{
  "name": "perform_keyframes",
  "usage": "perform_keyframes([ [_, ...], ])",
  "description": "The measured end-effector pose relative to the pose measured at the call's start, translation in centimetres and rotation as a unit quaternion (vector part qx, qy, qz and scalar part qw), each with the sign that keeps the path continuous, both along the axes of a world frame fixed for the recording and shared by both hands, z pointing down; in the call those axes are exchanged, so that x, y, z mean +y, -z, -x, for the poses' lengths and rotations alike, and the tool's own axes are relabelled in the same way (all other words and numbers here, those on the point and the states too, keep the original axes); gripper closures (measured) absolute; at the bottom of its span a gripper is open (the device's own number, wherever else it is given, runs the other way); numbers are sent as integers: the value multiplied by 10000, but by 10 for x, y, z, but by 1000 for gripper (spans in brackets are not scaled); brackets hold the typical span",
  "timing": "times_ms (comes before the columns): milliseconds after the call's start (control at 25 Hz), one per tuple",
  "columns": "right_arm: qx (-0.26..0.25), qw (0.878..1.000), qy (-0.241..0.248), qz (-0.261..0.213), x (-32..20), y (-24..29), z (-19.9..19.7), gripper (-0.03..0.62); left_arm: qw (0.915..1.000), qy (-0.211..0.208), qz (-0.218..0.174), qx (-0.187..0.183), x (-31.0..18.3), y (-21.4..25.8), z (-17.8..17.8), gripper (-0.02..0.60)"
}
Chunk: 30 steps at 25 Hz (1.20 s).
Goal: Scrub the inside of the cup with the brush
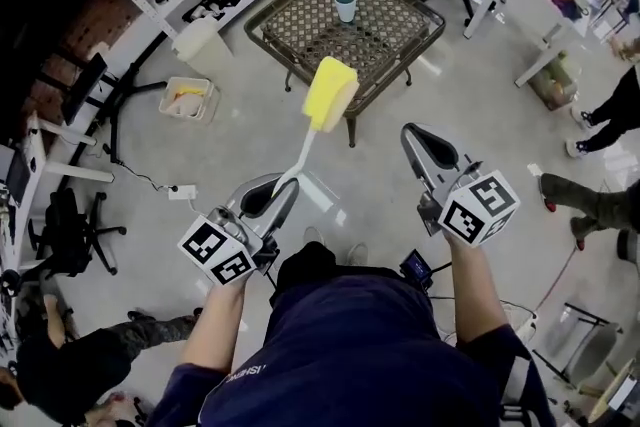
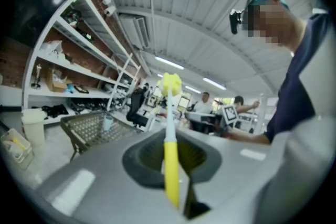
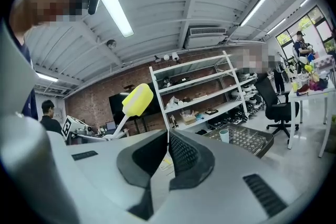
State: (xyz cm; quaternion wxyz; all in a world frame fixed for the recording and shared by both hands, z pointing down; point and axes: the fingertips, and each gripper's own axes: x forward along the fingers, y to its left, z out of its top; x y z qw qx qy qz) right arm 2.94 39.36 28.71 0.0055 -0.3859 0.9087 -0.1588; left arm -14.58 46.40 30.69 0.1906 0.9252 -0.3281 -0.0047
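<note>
Your left claw [image 1: 280,191] is clamped on the brush [image 1: 329,93] handle. Your right claw [image 1: 428,150] is pressed together, empty; the cup [image 1: 345,5] stands upper centre on the desk [image 1: 300,20].

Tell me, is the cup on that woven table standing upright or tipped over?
Upright. The cup stands on its base on the woven table, open rim facing up. Its contents cannot be told.

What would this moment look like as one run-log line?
left hand-held gripper: shut on brush | right hand-held gripper: shut, empty | cup: on mesh table, untouched
</note>
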Motion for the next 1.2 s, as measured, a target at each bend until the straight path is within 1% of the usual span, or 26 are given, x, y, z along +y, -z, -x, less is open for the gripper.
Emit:
perform_keyframes([
  [280, 13, 10000, 15, 55, -42, -6, -13, 583, 10000, 20, 54, 38, -45, -8, -12, 551],
  [520, 24, 9999, -55, 136, -85, -24, -13, 583, 9999, -55, 108, 63, -92, -20, -11, 551],
  [720, 35, 9996, -86, 250, -139, -26, 2, 583, 9996, -151, 219, 81, -147, -23, -1, 551],
  [1000, 1, 9992, -134, 386, -212, -37, 22, 583, 9989, -230, 398, 78, -222, -39, 18, 551],
  [1200, 106, 9989, -202, 420, -264, -42, 41, 583, 9984, -321, 457, 24, -276, -46, 36, 551],
])
